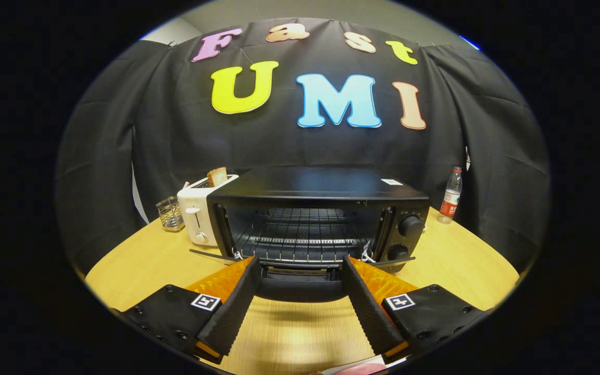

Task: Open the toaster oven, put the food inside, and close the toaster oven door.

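The black toaster oven point(321, 190) stands on the wooden table point(138, 260) just ahead of me. Its door point(300, 273) hangs fully down, showing the wire rack point(295, 234) inside with nothing on it. The door's dark handle point(300, 290) lies between my two fingers. My gripper point(299, 260) is open wide, its fingertips flanking the lowered door's ends, and nothing is held. A slice of toast point(217, 176) sticks up out of a white pop-up toaster point(198, 211) beside the oven's left side.
A small wire basket point(170, 213) stands left of the white toaster. A plastic water bottle point(451, 195) stands at the back right of the table. Two knobs point(409, 225) sit on the oven's right panel. A pale pinkish thing point(362, 369) peeks in under my fingers.
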Available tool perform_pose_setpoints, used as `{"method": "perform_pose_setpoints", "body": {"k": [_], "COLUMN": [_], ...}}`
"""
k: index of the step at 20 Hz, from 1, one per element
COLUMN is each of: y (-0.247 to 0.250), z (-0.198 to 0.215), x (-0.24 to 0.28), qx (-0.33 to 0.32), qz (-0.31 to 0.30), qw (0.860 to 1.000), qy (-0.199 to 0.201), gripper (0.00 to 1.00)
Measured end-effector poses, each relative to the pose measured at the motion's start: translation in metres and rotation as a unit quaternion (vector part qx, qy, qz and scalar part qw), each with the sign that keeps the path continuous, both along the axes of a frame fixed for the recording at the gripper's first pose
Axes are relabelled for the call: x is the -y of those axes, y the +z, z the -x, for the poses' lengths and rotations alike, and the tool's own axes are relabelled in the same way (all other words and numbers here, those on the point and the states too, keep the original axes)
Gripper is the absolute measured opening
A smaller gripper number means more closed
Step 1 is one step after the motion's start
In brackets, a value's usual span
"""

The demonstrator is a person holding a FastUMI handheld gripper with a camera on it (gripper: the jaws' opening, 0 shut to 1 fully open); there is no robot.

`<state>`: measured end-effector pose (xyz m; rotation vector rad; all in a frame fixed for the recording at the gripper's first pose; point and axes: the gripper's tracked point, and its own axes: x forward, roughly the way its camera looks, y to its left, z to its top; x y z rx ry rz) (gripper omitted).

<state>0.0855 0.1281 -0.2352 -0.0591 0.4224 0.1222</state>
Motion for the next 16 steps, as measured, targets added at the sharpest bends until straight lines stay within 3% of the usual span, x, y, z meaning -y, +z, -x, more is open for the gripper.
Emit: {"method": "perform_pose_setpoints", "body": {"k": [11,16], "y": [-0.054,-0.050], "z": [0.045,0.065], "x": [0.004,0.009], "qx": [-0.067,-0.078], "qz": [0.032,0.030], "qw": [0.997,0.996], "qy": [-0.013,-0.016], "gripper": [0.99,0.98]}}
